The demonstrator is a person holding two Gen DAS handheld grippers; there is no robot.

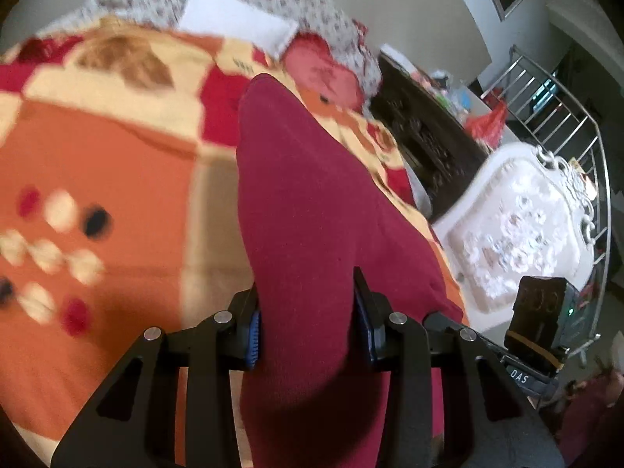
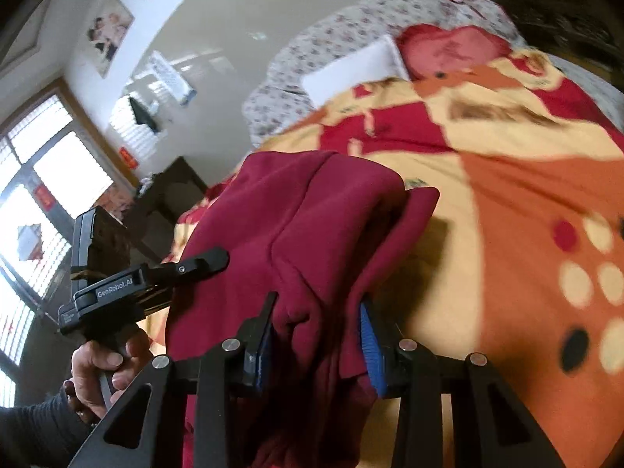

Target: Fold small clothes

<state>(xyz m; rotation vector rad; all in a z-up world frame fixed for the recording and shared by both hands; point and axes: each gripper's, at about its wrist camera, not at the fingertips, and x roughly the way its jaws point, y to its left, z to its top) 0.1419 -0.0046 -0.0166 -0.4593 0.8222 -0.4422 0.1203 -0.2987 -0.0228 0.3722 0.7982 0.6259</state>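
A dark red garment (image 1: 312, 210) hangs over the bed, held up by both grippers. My left gripper (image 1: 308, 335) is shut on one part of it, with cloth bunched between its blue pads (image 1: 253, 335). My right gripper (image 2: 316, 343) is shut on another part of the same garment (image 2: 296, 226), which drapes forward in folds. The left gripper (image 2: 202, 261) also shows at the left of the right wrist view, clamped on the cloth's edge, with a hand on its grip.
An orange, red and cream patterned blanket (image 1: 117, 179) covers the bed. A white pillow (image 1: 234, 19) and a pink cushion (image 1: 323, 70) lie at its head by a floral quilt. A dark cabinet (image 1: 425, 132) and white headboard (image 1: 518, 226) stand beside it.
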